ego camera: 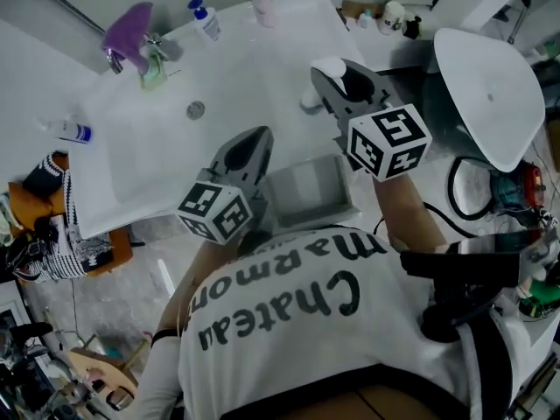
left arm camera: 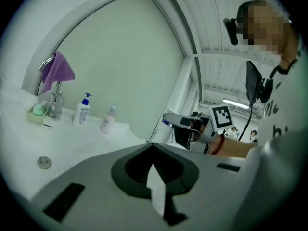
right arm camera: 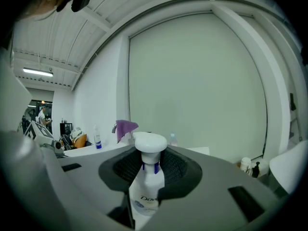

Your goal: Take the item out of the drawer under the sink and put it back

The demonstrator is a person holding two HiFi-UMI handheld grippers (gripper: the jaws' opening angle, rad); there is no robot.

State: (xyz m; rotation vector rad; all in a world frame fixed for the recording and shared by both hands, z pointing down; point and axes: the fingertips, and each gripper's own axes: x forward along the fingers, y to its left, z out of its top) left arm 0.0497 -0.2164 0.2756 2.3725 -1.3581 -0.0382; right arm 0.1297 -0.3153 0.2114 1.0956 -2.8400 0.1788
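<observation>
My right gripper (ego camera: 335, 79) is shut on a white Dove bottle (ego camera: 312, 100) with a white cap, held over the right end of the white sink top. In the right gripper view the bottle (right arm camera: 146, 189) stands upright between the dark pads (right arm camera: 175, 170), gripped at its neck. Nearer me, my left gripper (ego camera: 252, 143) hovers over the sink's front edge. Its jaws are closed together with nothing in them (left arm camera: 155, 170). Below the sink's front edge the drawer (ego camera: 306, 191) stands pulled out, and the part I can see holds nothing.
The sink basin (ego camera: 166, 147) has a drain (ego camera: 195, 109). At its back stand a faucet draped with a purple cloth (ego camera: 129, 29), a green soap (ego camera: 154, 70), a pump bottle (ego camera: 204, 20) and a pink bottle (ego camera: 262, 5). A white oval seat (ego camera: 490, 86) is at right. Clutter (ego camera: 48, 226) fills the left floor.
</observation>
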